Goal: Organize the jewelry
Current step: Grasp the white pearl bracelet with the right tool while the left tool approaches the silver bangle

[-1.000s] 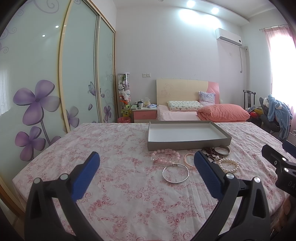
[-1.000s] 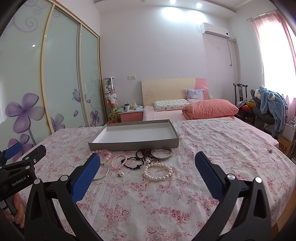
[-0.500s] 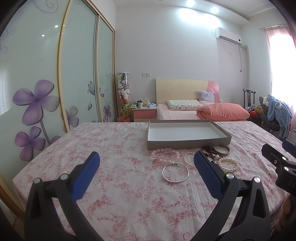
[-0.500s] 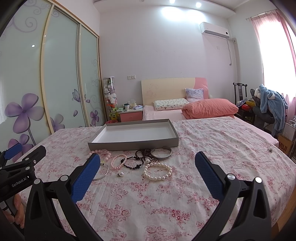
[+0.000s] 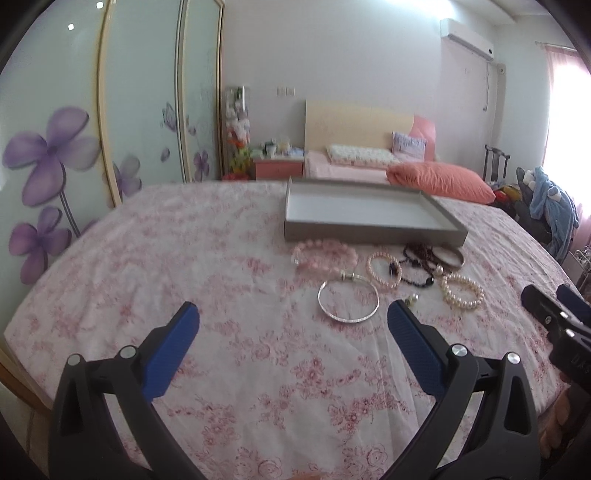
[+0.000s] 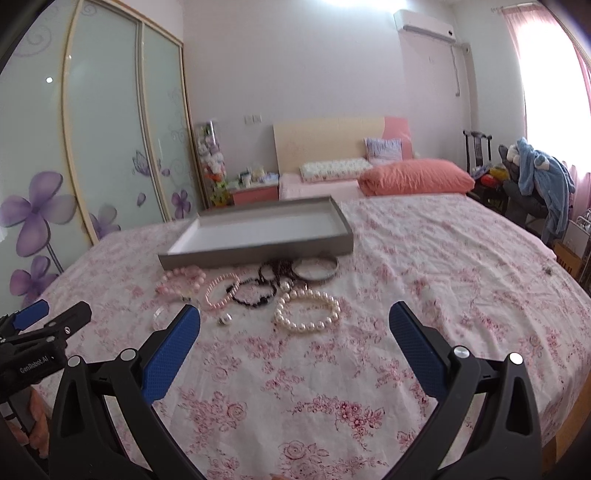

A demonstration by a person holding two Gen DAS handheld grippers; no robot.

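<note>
Pink-flowered cloth covers the bed under both our grippers. From the left wrist view we see the whole silver bangle lying flat just ahead of the left gripper; from the right wrist view only a sliver of it shows beside the blue pad of the right gripper. The right view gives us instead the white pearl bracelet large and clear, and a loose pearl bead near it. Each view catches the other gripper at its edge.

Both pairs of jaws stand wide open and hold nothing, hanging above the bedspread short of the jewelry.

The room is a bedroom: sliding glass wardrobe doors with purple flowers on the left, a second bed with an orange pillow at the back, an air conditioner high on the wall, a bright curtained window on the right.

The grey tray lies beyond the jewelry, its long axis running across our view, its white floor bare. Just in front of it sit the pink bead bracelet, the small pink pearl bracelet, the black bead strands tangled together, and a dark bangle close against the tray's near wall.
</note>
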